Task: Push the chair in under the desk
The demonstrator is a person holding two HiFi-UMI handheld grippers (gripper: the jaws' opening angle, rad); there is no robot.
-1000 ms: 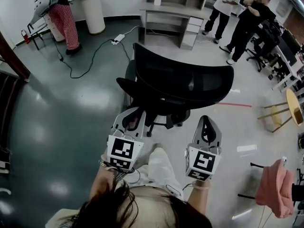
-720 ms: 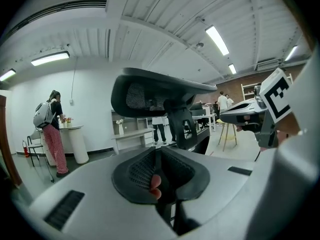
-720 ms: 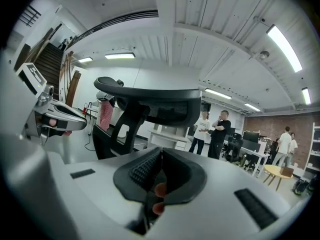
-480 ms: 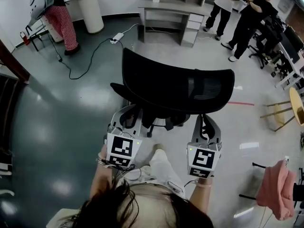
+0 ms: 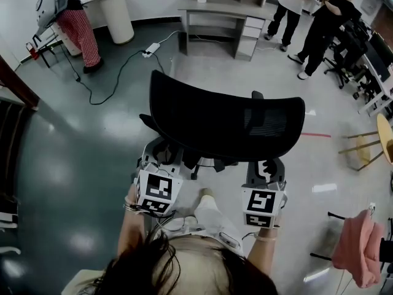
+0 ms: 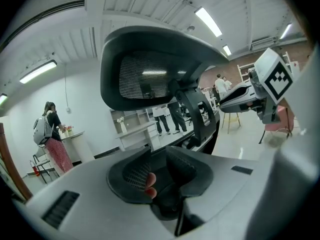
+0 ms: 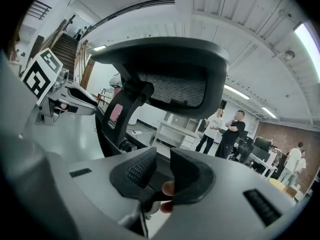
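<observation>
Around us lies the glossy grey floor (image 5: 67, 146) of an open office. We hold the left gripper (image 5: 161, 160) and right gripper (image 5: 266, 169) just behind the black mesh-backed office chair (image 5: 227, 125). Both pairs of jaws have just been opening and stand narrowly parted with nothing between them, probably so that we can take the backrest. The grey desk with drawers (image 5: 227, 9) stands well apart, beyond the chair.

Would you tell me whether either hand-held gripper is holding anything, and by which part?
Nothing is held. The jaws of the left hand-held gripper and right hand-held gripper have just been opening, empty, behind the chair.
</observation>
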